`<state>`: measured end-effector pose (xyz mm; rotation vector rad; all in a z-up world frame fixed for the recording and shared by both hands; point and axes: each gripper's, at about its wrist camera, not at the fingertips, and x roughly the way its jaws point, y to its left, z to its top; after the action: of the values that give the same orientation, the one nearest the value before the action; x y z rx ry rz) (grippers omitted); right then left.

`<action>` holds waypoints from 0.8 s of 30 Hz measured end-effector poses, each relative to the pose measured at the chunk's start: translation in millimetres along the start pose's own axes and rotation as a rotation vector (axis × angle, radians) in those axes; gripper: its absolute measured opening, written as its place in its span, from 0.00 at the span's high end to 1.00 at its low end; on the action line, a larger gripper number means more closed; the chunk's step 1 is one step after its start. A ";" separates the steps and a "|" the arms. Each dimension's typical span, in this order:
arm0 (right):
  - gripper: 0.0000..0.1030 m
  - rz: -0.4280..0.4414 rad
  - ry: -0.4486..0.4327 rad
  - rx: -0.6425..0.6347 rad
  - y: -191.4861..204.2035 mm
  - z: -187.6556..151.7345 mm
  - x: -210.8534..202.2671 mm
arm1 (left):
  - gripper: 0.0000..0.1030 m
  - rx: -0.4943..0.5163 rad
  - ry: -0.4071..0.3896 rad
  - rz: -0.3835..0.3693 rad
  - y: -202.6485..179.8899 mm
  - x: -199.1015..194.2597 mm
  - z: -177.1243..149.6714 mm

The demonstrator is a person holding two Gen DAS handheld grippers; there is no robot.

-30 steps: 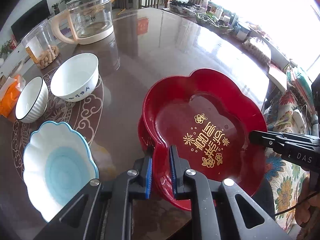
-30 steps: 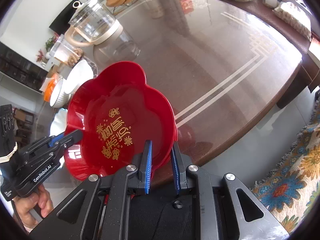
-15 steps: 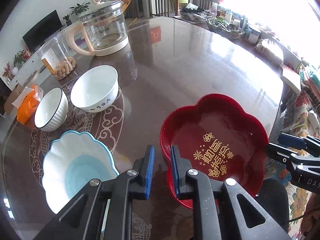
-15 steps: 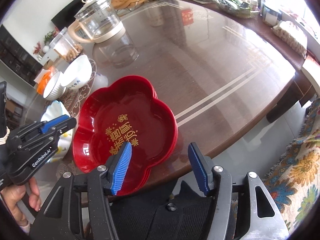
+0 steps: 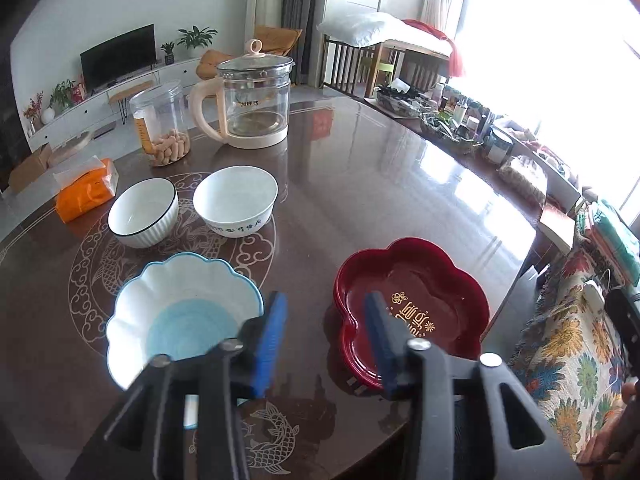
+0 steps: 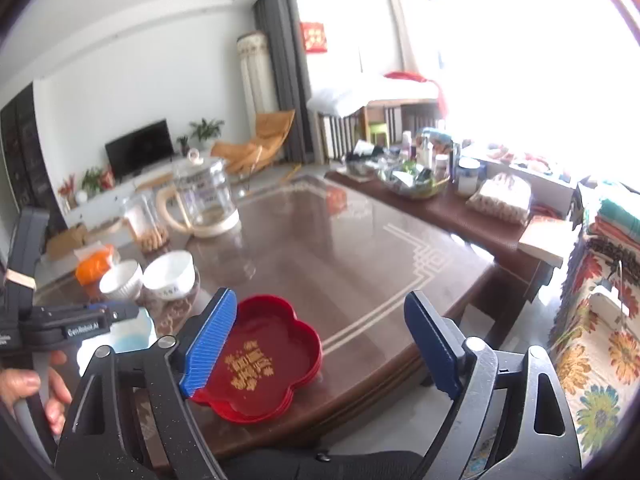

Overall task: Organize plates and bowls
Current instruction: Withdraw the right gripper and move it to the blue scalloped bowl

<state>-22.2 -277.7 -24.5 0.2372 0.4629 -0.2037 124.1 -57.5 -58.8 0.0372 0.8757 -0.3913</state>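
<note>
- Plates [image 5: 412,312]: red flower-shaped ones sit stacked near the table [image 5: 360,184] edge, at about 4 o'clock from the middle in the left wrist view; this stacking looks done.
- Left gripper [image 5: 326,332]: jaws opening wide, nothing between them, above bare table between the stack and the scalloped bowl [image 5: 180,316].
- Right gripper [image 6: 324,344]: jaws opening too, empty, over the stack's near rim.
- Bowls left, I judge: scalloped one at 7 o'clock, black-rimmed bowl [image 5: 143,213] and white bowl [image 5: 235,201] at 10 o'clock, all apart.
</note>
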 end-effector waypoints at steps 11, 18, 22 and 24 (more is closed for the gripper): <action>0.13 0.061 0.177 -0.016 14.7 -27.3 20.9 | 0.00 0.073 -0.030 0.213 -0.3 -23.8 -30.0; 0.13 0.069 0.118 -0.136 42.0 -26.6 8.2 | 0.00 0.114 -0.144 0.481 5.0 -53.1 -35.9; 0.13 0.082 0.125 -0.161 50.5 -28.0 9.8 | 0.00 0.002 -0.081 0.397 26.7 -53.1 -38.1; 0.13 0.086 0.134 -0.169 53.1 -29.2 11.0 | 0.00 -0.016 -0.087 0.423 32.0 -54.8 -40.6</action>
<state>-11.6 -220.8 -45.4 0.1047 0.5987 -0.0640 73.8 -2.6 -47.7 0.1861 0.7611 0.0105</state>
